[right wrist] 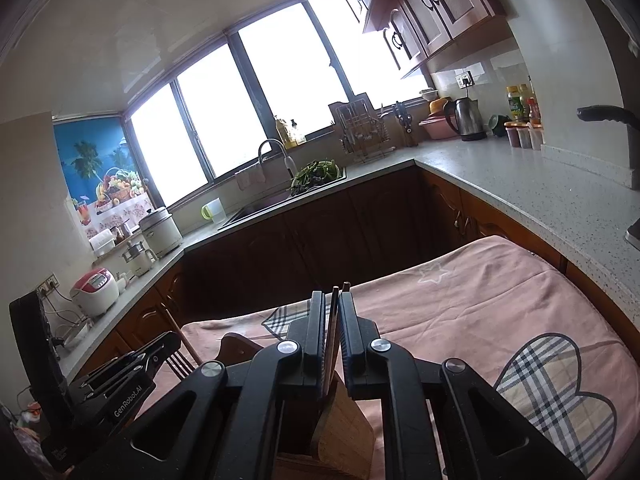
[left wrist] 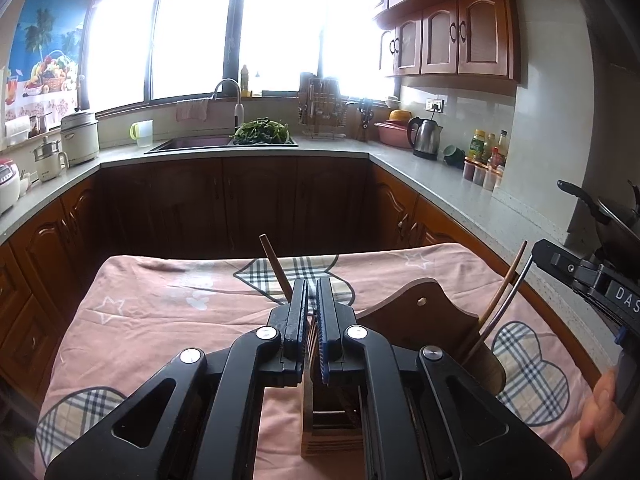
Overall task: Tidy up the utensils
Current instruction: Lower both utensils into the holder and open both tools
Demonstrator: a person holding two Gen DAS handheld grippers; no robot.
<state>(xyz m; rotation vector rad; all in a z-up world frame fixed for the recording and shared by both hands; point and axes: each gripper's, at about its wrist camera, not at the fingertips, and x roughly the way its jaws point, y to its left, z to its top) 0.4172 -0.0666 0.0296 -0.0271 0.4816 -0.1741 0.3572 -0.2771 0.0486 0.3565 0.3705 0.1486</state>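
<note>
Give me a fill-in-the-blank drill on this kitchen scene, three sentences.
1. The right gripper is shut on ___ above the wooden holder.
2. The table cloth is ___ with plaid hearts.
3. The greens sit beside the faucet, in the ___.
Missing words: chopsticks; pink; sink.

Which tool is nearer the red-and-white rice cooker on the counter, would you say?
Left. The left tool is on the side of the red-and-white rice cooker; the right tool is farther right.

Chopsticks (left wrist: 502,292), apparently tilted, in wooden holder (left wrist: 432,304)
</note>
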